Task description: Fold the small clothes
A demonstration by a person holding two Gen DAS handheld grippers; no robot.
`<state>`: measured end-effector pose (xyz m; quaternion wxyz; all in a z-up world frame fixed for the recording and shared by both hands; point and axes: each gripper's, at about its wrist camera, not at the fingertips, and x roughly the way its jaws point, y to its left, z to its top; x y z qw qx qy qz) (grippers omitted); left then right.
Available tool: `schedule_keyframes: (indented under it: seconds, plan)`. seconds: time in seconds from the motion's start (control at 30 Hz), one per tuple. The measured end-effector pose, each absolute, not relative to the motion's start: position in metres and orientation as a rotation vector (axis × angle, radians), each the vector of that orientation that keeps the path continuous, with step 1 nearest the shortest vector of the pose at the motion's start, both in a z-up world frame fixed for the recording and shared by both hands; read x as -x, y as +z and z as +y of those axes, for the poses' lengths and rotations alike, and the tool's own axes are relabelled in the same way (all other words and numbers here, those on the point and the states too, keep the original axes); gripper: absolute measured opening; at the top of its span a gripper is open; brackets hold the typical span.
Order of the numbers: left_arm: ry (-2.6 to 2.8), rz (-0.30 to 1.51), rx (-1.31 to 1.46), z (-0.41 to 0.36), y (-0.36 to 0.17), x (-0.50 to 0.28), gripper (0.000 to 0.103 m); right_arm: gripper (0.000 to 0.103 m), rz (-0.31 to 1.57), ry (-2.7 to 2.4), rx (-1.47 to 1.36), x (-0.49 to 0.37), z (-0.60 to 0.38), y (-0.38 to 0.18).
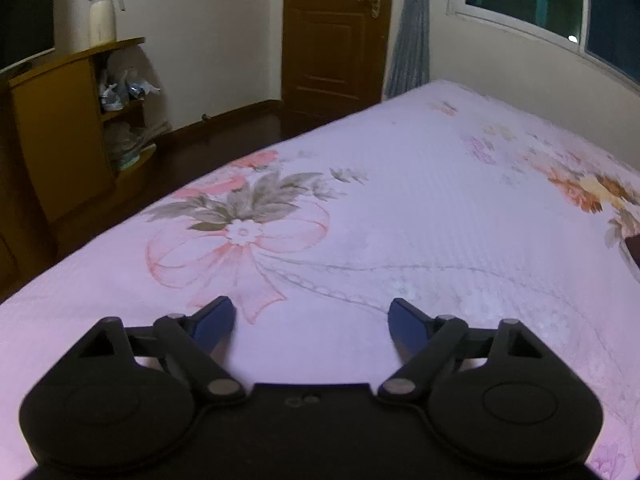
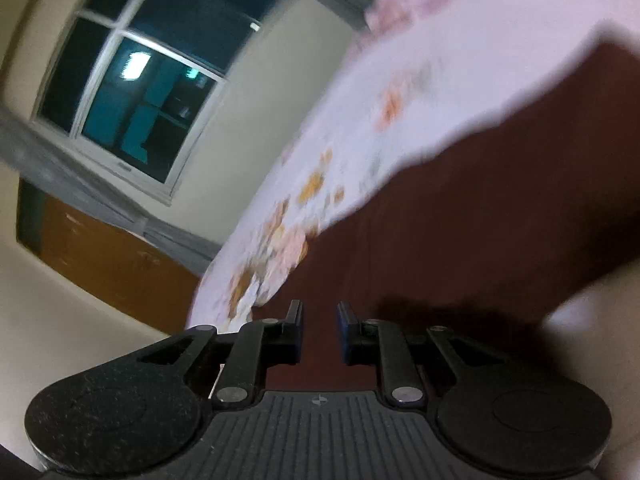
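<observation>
Left gripper [image 1: 312, 320]: fingers spread wide, nothing between them; we hover low over bare floral bedsheet [image 1: 400, 208], no garment under it.
Right gripper [image 2: 319, 330]: blue-padded fingers drawn close w/ a narrow gap; dark cloth sits in and behind that gap, but view is blurred, so we can't tell if we're pinching it or just over it.
Garment: dark maroon cloth [image 2: 500, 208], spread flat on the sheet in right wrist view; only a dark sliver [image 1: 634, 250] shows at far right edge of left view. Type of garment not readable.
Handling (our guess): light, soft, limp; will sag and bunch if lifted by one point; looks thin, no stiff parts seen.
Where to grab: along an edge or at a corner, one gripper per corner, so the fold stays straight.
Left needs: shift toward its right to reach the cloth.
Risk: pinching sheet along w/ cloth.
</observation>
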<state>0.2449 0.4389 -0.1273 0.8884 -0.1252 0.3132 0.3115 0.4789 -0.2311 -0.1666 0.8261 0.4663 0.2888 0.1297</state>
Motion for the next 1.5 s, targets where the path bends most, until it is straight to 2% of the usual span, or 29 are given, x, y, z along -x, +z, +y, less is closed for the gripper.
schedule_keyframes:
  seconds: [0.23,0.47,0.7,0.77,0.87,1.13,1.5]
  plan:
    - [0.635,0.655,0.259,0.442,-0.13,-0.243,0.086,0.018,0.668,0.205,-1.112,-0.498,-0.219,-0.196]
    - [0.58,0.658,0.23,0.432,-0.128,-0.249,0.086,0.018,0.592,0.08,-1.338,-0.499,-0.232,-0.217]
    - [0.495,0.65,0.244,0.419,-0.13,-0.257,0.084,0.018,0.558,0.02,-1.406,-0.509,-0.226,-0.218]
    - [0.476,0.649,0.249,0.415,-0.132,-0.259,0.081,0.018,0.556,0.029,-1.345,-0.509,-0.223,-0.215]
    - [0.44,0.648,0.248,0.41,-0.131,-0.262,0.075,0.004,0.562,0.019,-1.273,-0.504,-0.221,-0.21]
    - [0.408,0.644,0.26,0.405,-0.134,-0.266,0.076,0.004,0.571,0.265,-1.135,-0.505,-0.179,-0.177]
    - [0.354,0.671,0.232,0.405,-0.133,-0.261,0.077,0.004,0.755,0.588,-0.921,-0.51,-0.04,-0.17]
